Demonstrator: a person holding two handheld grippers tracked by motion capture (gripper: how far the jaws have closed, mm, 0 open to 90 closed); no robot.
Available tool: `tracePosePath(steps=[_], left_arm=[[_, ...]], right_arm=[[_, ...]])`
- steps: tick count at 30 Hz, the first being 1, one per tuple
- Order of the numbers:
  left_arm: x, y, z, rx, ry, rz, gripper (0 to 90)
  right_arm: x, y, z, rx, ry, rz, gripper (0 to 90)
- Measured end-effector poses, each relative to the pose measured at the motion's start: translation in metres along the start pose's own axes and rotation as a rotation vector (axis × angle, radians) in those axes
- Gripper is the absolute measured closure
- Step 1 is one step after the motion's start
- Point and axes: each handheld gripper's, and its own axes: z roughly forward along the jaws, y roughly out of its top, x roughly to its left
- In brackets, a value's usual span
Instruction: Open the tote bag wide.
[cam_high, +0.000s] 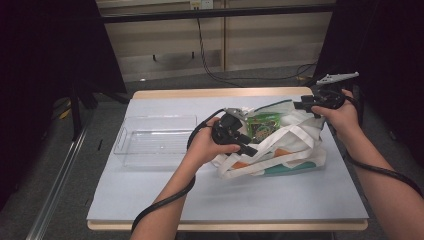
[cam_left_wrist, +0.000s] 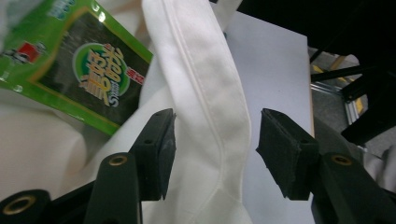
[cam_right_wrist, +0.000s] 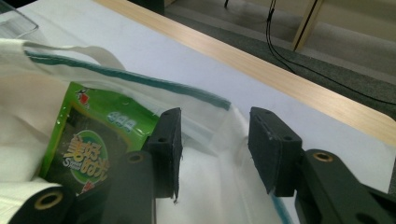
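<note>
A white tote bag (cam_high: 295, 145) with teal trim lies on the table, mouth open. A green snack packet (cam_high: 263, 127) sits inside it. My left gripper (cam_high: 250, 145) hovers at the bag's near left side. In the left gripper view its jaws (cam_left_wrist: 215, 135) stand open astride a white strap (cam_left_wrist: 210, 93), and the pads do not press on it; the packet (cam_left_wrist: 88, 70) lies beyond. My right gripper (cam_high: 300, 106) is at the bag's far rim. It is open (cam_right_wrist: 215, 140) over the teal-edged rim (cam_right_wrist: 140, 79), with the packet (cam_right_wrist: 93, 140) to its left.
A clear plastic tray (cam_high: 155, 140) stands on the left part of the pale table top (cam_high: 200, 200). The wooden back edge (cam_right_wrist: 289, 79) of the table runs just behind the bag. Cables trail from both grippers toward the front.
</note>
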Motion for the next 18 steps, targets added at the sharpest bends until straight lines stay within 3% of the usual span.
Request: tracePosePath(steps=[10,18], left_arm=[[0.004,0.016,-0.008,-0.02,0.057,0.012,46.8],[0.012,0.022,-0.011,-0.03,0.108,0.011,46.2]], right_arm=[[0.016,-0.003,-0.009,0.004,0.045,-0.024,57.5],[0.032,-0.002,-0.009,0.029,0.072,-0.075,59.3]])
